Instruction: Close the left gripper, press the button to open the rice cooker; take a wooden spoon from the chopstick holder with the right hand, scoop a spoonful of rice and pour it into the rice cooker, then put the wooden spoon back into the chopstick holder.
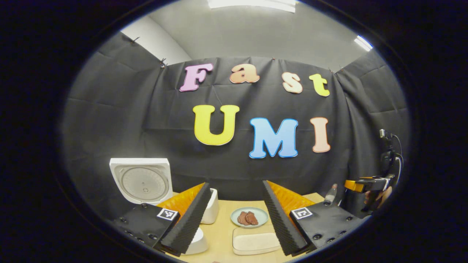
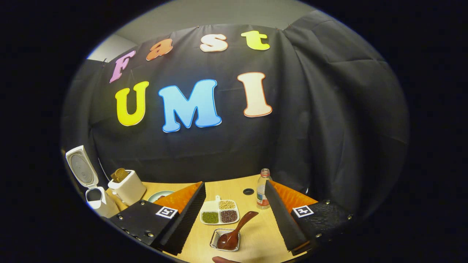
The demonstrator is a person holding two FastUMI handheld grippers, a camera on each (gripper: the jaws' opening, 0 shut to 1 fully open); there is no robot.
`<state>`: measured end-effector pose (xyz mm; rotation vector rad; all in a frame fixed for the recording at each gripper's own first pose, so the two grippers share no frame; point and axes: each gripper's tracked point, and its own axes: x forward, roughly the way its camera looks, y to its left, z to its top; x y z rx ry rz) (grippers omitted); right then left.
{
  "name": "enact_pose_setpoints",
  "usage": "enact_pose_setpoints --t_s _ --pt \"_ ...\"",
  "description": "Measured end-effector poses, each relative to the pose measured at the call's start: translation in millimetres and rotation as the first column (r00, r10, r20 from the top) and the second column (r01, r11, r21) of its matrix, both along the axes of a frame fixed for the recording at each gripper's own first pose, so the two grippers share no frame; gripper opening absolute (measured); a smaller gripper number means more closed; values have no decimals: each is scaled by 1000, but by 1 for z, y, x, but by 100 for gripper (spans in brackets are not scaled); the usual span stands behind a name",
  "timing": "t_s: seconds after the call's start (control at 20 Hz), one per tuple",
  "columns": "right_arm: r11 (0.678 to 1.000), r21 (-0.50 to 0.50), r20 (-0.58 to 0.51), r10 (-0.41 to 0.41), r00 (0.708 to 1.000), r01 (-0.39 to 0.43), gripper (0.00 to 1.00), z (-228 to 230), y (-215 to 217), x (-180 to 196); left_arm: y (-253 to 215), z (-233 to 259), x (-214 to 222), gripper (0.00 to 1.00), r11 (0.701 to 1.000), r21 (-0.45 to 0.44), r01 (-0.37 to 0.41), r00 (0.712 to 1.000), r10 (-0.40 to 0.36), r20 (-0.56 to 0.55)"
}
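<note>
Rice cooker (image 1: 144, 182) lid up; right gripper (image 2: 234, 215) above wooden spoon (image 2: 234, 230).

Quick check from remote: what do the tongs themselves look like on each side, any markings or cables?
Left tongs and right tongs match: two long wedge fingers with ribbed inner faces, on black bolted plates each bearing a small square black-and-white marker. In the left gripper view, the other gripper appears as a yellow-and-black body under a dark cabled mount.

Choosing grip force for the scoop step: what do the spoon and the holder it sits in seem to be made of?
The spoon looks like dark wood with a smooth, slightly glossy finish: reddish-brown, with a soft sheen on the bowl. The holder looks like a metal wire basket: thin, shiny silver rim and mesh-like walls. Neither is certain from looks alone.
</note>
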<state>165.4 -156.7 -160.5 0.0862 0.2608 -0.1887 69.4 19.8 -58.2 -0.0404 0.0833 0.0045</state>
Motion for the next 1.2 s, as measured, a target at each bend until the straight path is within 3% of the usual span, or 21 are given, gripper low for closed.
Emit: enact_pose_setpoints --t_s 0.55,0.75,0.85,0.9,0.95,1.0,1.1,1.15,1.2 --pt "992 124 -231 12 973 18 99 -119 -27 46 -9 -5 4 98 996 67 -53 998 56 -38" --pt "972 234 -286 38 957 31 98 -155 -27 57 -6 -15 1 99 995 74 -62 995 67 -69" --pt "959 279 -305 41 952 48 87 -167 -30 58 1 -21 -1 99 994 80 -77 993 83 -84" --pt "950 309 -310 54 949 47 87 -171 -29 60 1 -22 -2 99 994 79 -80 992 87 -89" --pt "942 332 -318 61 946 51 79 -177 -26 60 2 -22 -2 99 993 79 -82 992 89 -93" --pt "927 373 -319 91 943 37 78 -179 -21 61 3 -24 -2 99 993 82 -84 991 92 -96" --pt "906 422 -327 117 938 34 53 -183 -16 60 4 -24 -4 99 993 87 -85 991 94 -97" --pt "893 449 -313 123 942 32 32 -186 -14 65 5 -23 -4 99 993 86 -85 991 93 -97" --pt "877 480 -294 130 947 29 30 -176 -9 59 5 -22 -5 99 993 82 -82 991 90 -95"
